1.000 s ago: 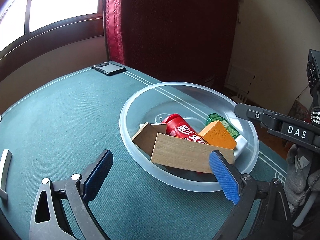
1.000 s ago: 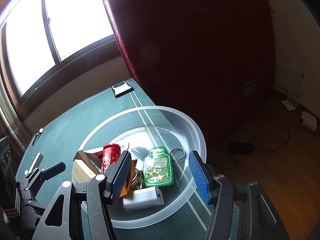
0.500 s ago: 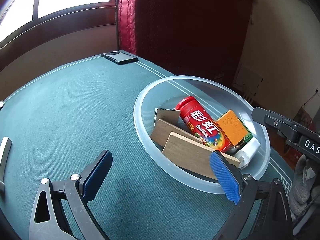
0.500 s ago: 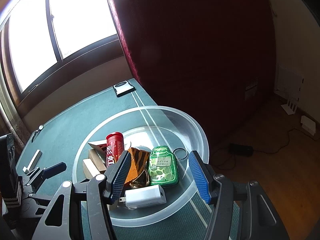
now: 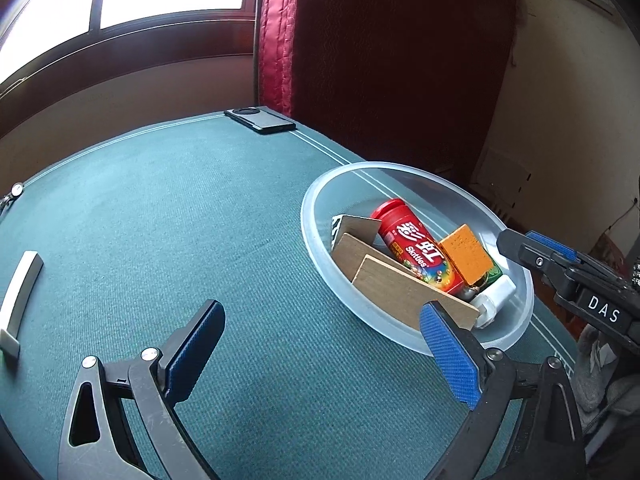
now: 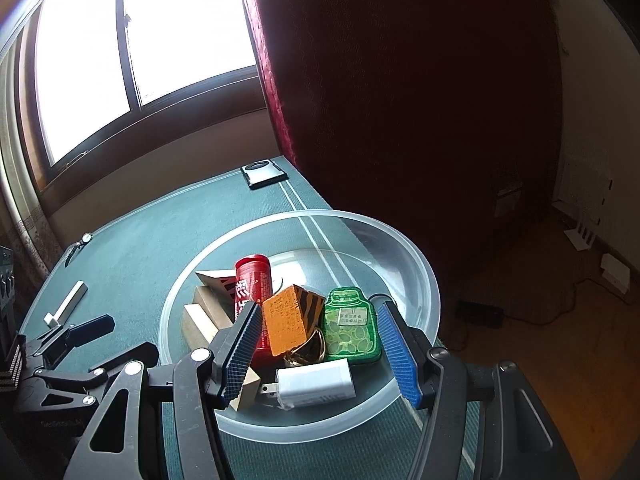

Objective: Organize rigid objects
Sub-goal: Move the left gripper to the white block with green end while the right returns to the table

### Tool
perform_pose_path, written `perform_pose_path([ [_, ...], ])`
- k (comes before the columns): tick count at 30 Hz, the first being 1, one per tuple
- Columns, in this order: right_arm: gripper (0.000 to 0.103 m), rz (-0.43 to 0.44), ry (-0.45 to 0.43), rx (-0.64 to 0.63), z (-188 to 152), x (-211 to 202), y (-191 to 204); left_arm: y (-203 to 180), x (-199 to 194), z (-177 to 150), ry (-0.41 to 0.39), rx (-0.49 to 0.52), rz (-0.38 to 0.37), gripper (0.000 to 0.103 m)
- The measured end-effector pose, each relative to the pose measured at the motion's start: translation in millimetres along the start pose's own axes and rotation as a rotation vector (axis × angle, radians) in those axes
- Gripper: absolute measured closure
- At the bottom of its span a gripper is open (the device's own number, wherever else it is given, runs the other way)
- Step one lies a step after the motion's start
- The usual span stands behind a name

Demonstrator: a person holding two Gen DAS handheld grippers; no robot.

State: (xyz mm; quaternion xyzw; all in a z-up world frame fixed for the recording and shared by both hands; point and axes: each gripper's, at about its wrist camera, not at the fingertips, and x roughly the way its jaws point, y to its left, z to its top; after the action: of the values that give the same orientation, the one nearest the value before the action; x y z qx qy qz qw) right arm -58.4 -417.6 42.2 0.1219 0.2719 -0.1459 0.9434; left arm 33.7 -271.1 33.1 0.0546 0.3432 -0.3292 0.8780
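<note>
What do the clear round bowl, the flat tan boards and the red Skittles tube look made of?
Clear round bowl: likely plastic, translucent and frosted, table lines showing through. Flat tan boards: apparently wood or plywood, matte with faint grain. Red Skittles tube: probably glossy plastic with printed label; its sheen leaves this uncertain.

- A green felt-like table surface (image 5: 168,216) with pale border lines fills the foreground of the left wrist view.
- A dark phone (image 5: 260,120) lies flat at the table's far edge, camera ring up, just beside the border lines.
- A small silver bar (image 5: 18,296) rests near the table's left side.
- A small round metal piece (image 5: 16,189) sits at the far left edge; what it is cannot be told.
- A deep red curtain (image 5: 384,48) hangs behind the table, right of a bright window (image 6: 160,36) with a dark wooden frame.
- Wooden floor (image 6: 576,360) on the right carries a black box (image 6: 480,314) and trailing cables.
</note>
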Motion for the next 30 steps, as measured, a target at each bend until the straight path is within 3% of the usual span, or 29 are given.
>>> perform_pose_path([
  [11, 0.031, 0.038, -0.025, -0.096, -10, -13, 31, 45, -29, -12, -0.03, -0.09, 0.077, 0.004],
  [30, 0.028, 0.162, 0.057, -0.23, -43, -14, 89, 148, -89, -49, -0.065, -0.232, 0.284, 0.004],
])
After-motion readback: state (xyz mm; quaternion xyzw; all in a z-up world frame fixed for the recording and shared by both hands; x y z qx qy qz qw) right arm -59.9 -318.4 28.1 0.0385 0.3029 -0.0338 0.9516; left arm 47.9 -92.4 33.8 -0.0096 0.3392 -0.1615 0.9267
